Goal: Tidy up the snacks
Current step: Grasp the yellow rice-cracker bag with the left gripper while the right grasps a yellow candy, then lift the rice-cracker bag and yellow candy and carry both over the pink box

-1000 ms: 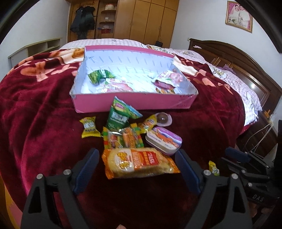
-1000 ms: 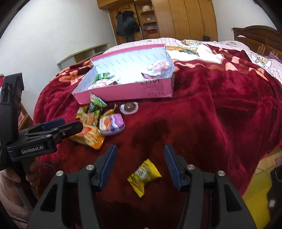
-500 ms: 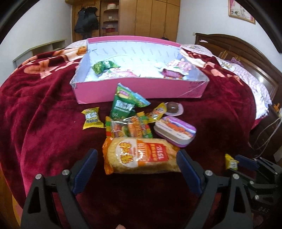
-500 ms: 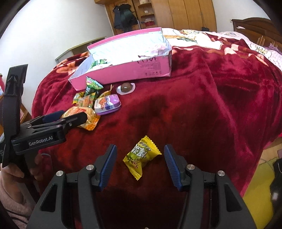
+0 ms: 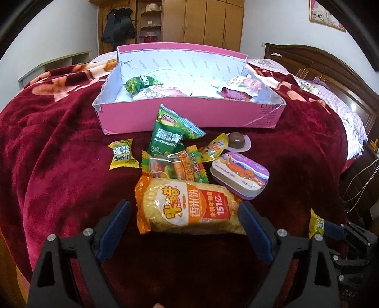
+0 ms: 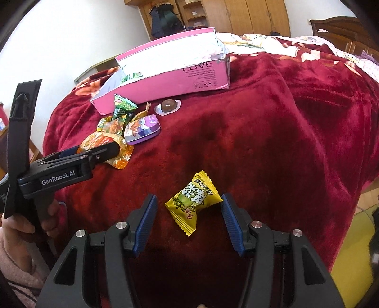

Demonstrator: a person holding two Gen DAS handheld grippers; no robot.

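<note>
Left gripper (image 5: 184,227) spread wide around the orange rice-cracker pack (image 5: 189,208); right gripper (image 6: 189,220) spread around the yellow candy (image 6: 193,201).

Fingers either side of each snack, apparently not yet pressing; both snacks lying flat on the red blanket (image 6: 272,147); behind the cracker pack, a heap of a gummy bag (image 5: 174,169), a green pea packet (image 5: 169,137), a purple tin (image 5: 239,175), a chocolate cup (image 5: 238,142) and a second yellow candy (image 5: 122,154); beyond, the open pink box (image 5: 189,116) holding a few packets; wooden wardrobe (image 5: 201,21) at the back.
</note>
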